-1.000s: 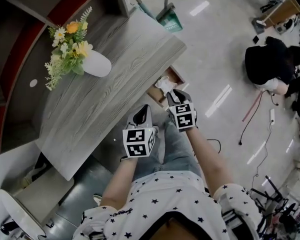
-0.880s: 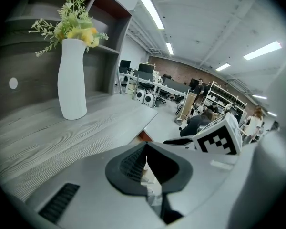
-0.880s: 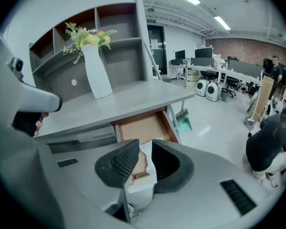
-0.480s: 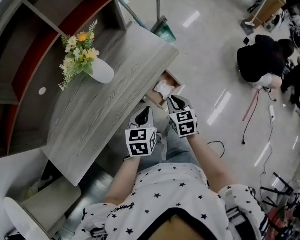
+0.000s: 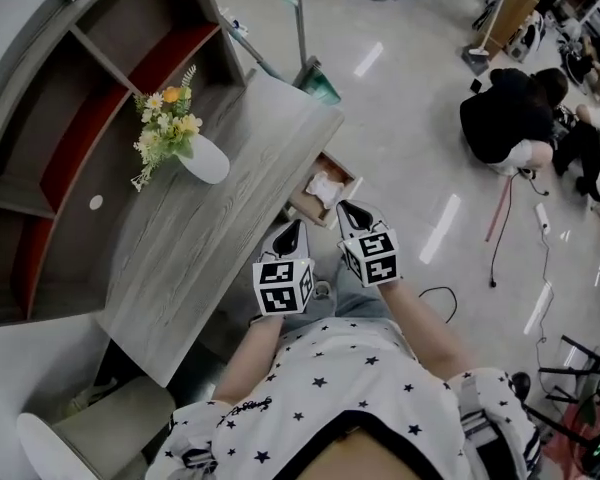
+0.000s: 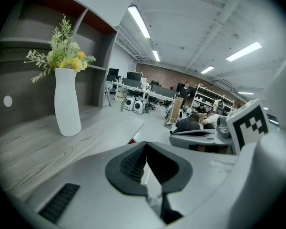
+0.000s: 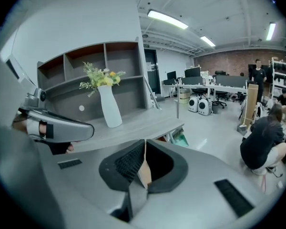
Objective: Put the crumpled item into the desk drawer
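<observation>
Grey desk (image 5: 220, 228), crumpled item (image 5: 327, 186) in open drawer (image 5: 304, 210) just beyond right fingers (image 5: 352, 211) closing empty, left fingers (image 5: 290, 234) together, empty

No legible text, labels, brands or numbers.

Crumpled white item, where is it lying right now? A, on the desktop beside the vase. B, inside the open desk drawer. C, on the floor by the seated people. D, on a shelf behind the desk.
B: the head view shows the crumpled white item lying inside the open drawer at the desk's edge.
</observation>
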A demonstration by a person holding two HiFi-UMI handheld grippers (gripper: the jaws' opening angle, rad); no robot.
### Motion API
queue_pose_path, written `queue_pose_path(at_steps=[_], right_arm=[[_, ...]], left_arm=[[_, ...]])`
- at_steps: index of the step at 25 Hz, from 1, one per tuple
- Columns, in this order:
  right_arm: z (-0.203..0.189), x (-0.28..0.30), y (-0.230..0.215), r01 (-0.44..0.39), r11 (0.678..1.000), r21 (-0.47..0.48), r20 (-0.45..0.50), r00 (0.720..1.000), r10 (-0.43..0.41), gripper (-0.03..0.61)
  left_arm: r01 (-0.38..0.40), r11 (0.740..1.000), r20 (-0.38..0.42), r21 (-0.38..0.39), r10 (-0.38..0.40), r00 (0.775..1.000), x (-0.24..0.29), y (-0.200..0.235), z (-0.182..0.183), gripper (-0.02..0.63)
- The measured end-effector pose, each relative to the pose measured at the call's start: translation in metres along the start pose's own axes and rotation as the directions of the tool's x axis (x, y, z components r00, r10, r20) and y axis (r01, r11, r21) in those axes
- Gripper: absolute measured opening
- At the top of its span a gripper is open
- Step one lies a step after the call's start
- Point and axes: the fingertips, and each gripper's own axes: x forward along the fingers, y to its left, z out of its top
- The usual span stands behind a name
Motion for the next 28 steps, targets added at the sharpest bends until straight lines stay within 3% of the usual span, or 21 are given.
queue_pose_path(at_steps=[17, 28], right_arm=[[0.025, -0.081, 0.000, 0.040, 0.998, 0.044, 0.139, 0.989, -0.046, -0.006], [0.026, -0.101, 0.006, 0.054, 0.996, 0.068, 0.168, 0.984, -0.065, -0.008]], left_arm=[[0.053, 0.996, 0.043, 0.078, -0.056, 0.997, -0.029, -0.034, 0.015, 0.012], [0.075, 0.993, 0.054, 0.087, -0.079, 0.995, -0.039, -0.045, 0.015, 0.012]])
